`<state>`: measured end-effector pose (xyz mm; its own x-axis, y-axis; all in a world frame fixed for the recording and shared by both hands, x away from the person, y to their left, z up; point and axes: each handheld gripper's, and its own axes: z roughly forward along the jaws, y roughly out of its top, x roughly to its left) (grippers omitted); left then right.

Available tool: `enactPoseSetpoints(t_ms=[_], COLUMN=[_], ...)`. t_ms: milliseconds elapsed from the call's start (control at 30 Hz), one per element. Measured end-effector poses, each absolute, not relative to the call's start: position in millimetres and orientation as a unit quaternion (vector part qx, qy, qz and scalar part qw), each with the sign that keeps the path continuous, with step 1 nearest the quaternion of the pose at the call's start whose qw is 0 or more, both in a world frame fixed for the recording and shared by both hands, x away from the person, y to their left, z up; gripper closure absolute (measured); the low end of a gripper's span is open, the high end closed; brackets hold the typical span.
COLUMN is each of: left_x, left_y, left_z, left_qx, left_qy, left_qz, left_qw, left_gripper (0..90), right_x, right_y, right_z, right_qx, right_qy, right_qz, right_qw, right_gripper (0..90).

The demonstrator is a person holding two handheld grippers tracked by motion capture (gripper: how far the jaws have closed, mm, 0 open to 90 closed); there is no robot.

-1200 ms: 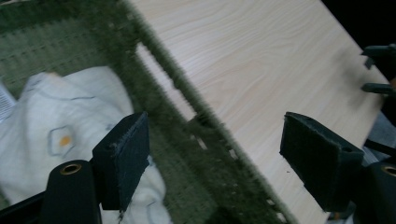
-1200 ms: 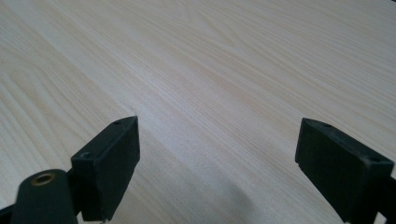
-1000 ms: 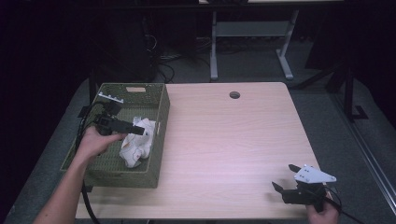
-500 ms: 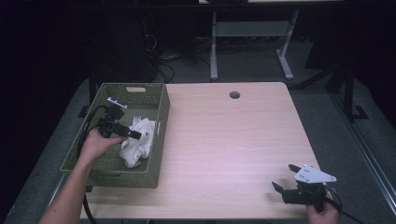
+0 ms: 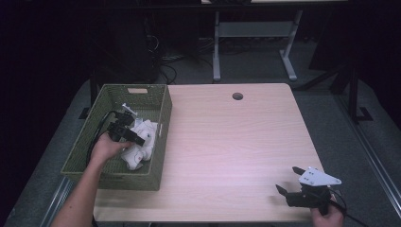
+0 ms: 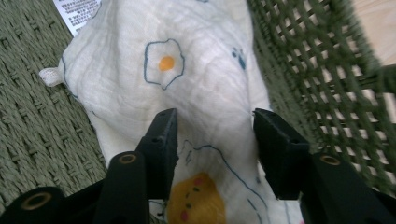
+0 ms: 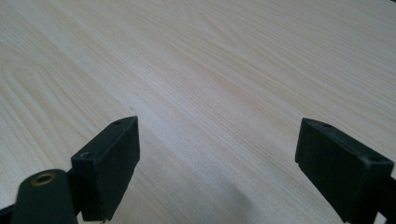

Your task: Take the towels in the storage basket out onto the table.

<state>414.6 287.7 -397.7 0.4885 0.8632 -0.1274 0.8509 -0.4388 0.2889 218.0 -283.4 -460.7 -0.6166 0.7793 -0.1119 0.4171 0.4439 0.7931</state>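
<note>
A white cloth (image 5: 142, 150) printed with fried eggs lies crumpled in a green woven basket (image 5: 137, 88) at the table's left. My left gripper (image 5: 138, 138) reaches down into the basket onto the cloth. In the left gripper view its jaws (image 6: 215, 116) have just been closing and stand half apart, with a fold of the cloth (image 6: 187, 60) between them; the pads do not visibly pinch it. My right gripper (image 5: 289, 179) rests at the table's near right corner, held by a hand. Its jaws (image 7: 217, 135) are wide open over bare wood.
The basket's mesh wall (image 6: 303, 60) rises close on the right of the left jaws. A printed label (image 6: 77, 11) sticks out at the cloth's edge. The light wooden table (image 5: 227, 137) has a round cable hole (image 5: 237, 96) near its far edge. A desk frame stands behind it.
My left gripper has sunk lower into the basket onto the cloth, and its jaws have narrowed. The right gripper has kept still.
</note>
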Motion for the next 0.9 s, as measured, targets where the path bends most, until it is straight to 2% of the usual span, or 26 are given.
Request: enactPoseSetpoints(t_ms=[233, 467, 900], left_x=[415.3, 414.8, 415.5], left_y=[280.3, 280.6, 284.7], left_z=[-407.8, -412.2, -412.7], left_qx=[0.855, 0.86, 0.855], left_qy=[0.502, 0.498, 0.506], left_qz=[0.018, 0.019, 0.015], left_qw=[0.129, 0.109, 0.109], left_gripper=[67.7, 75.2, 78.4], right_x=[218.0, 217.8, 218.2], right_y=[-283.6, -283.6, -283.3], right_z=[-460.5, -460.4, -461.5], right_qx=[0.366, 0.367, 0.366], right_qy=[0.815, 0.815, 0.815], right_qz=[0.38, 0.38, 0.382], right_qw=[0.239, 0.238, 0.237], right_gripper=[13.5, 13.5, 13.5])
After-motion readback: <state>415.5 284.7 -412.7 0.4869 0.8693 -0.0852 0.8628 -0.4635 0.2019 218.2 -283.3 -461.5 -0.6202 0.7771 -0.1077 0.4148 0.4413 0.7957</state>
